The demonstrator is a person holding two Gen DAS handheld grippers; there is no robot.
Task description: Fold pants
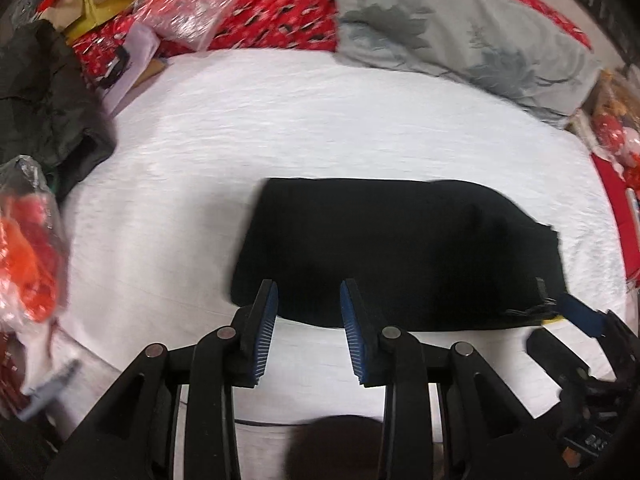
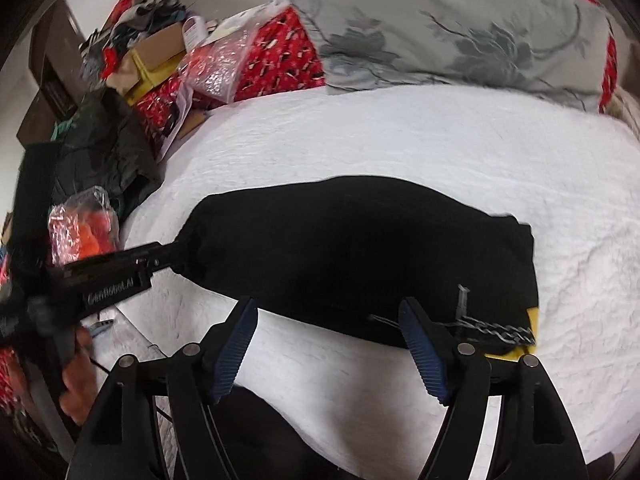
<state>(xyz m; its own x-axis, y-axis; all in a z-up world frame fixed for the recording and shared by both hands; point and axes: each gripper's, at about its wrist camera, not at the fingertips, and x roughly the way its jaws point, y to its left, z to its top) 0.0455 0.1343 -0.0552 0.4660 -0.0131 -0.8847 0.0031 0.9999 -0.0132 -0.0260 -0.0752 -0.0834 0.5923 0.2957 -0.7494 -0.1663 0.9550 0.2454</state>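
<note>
- The left gripper (image 1: 308, 286) is hanging part-open and empty at lower centre.
- The folded pants (image 1: 400, 252) are lying mid-frame on the white bed (image 1: 280, 120).
- The right gripper (image 2: 328, 308) is gaping wide, empty; a fingertip risks snagging the near edge, undoing the fold.

Black pants (image 1: 396, 252) lie folded flat (compact bundle) on white bedspread (image 1: 280, 120).

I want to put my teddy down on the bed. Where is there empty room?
The white cover is bare between the black pants and the gray pillow. It is also bare left of the pants. The left edge is crowded with dark clothes and plastic bags.
</note>
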